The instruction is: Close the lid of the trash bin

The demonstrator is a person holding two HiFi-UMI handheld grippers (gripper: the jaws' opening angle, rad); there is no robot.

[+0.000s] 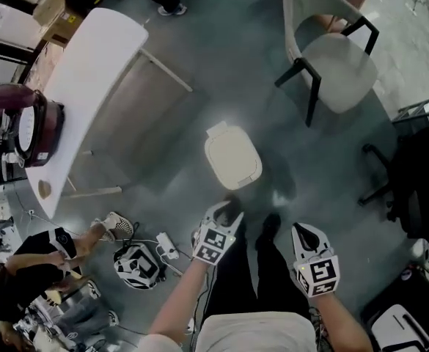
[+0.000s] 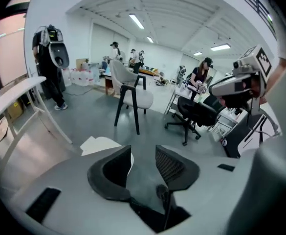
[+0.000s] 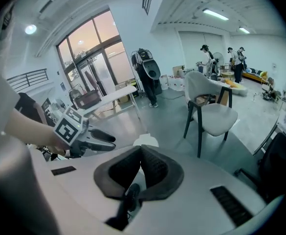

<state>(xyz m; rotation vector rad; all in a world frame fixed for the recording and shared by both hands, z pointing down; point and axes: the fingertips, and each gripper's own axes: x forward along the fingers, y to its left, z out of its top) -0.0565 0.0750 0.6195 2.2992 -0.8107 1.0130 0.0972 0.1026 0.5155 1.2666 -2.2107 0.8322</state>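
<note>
The cream trash bin (image 1: 232, 157) stands on the grey floor just ahead of my feet, its lid lying flat on top. Both grippers hang above the floor on the near side of it, apart from it. My left gripper (image 1: 225, 211) is open, its dark pads parted with nothing between them; in the left gripper view the gripper (image 2: 143, 153) points at the floor beside the bin (image 2: 101, 144). My right gripper (image 1: 303, 231) is shut and empty; in the right gripper view the gripper (image 3: 140, 150) has its pad tips meeting, with the bin (image 3: 145, 141) just beyond them.
A white table (image 1: 89, 72) with a maroon cooker (image 1: 32, 127) stands at the left. A light chair (image 1: 335, 53) is behind the bin, a black office chair (image 1: 412, 185) at the right. A crouching person (image 1: 31, 273), a patterned helmet (image 1: 137, 264) and a power strip (image 1: 166, 246) are at the lower left.
</note>
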